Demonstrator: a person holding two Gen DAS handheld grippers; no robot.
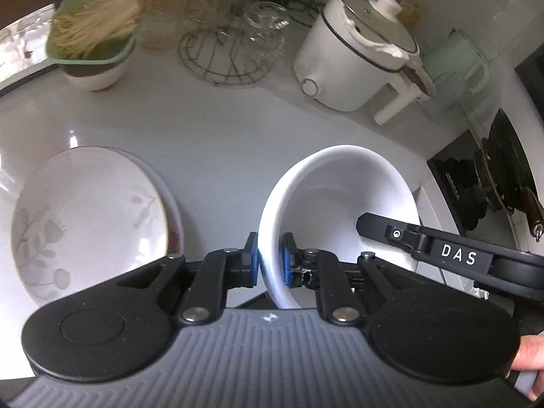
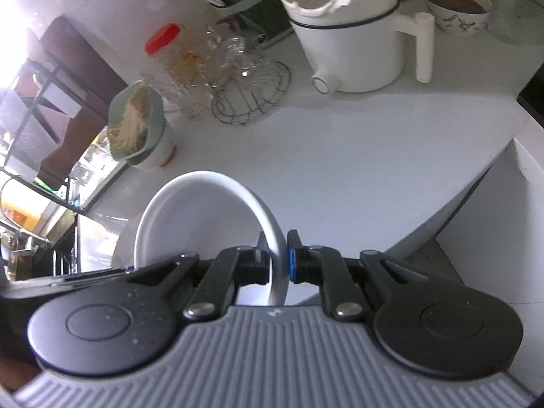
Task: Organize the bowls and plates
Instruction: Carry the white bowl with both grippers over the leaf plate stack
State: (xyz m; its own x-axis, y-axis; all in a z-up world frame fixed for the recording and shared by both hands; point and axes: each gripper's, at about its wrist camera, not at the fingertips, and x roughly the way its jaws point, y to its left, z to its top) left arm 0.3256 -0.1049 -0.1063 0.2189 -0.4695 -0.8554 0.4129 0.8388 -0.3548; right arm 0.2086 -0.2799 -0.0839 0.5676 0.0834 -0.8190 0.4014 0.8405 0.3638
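Note:
A plain white bowl (image 1: 340, 204) is held above the white counter by both grippers. My left gripper (image 1: 270, 258) is shut on its left rim. My right gripper (image 2: 277, 260) is shut on its right rim, and the bowl (image 2: 190, 217) opens toward that camera. The right gripper's black body (image 1: 455, 255) shows at the right of the left wrist view. A floral plate (image 1: 88, 217) lies on another plate on the counter at the left, beside the bowl.
At the back stand a white electric pot (image 1: 357, 54), a wire rack with glassware (image 1: 234, 47), a green bowl of noodles (image 1: 95, 27) and a red-lidded jar (image 2: 170, 51). A black stove (image 1: 493, 183) is at right. The counter edge (image 2: 459, 204) drops off right.

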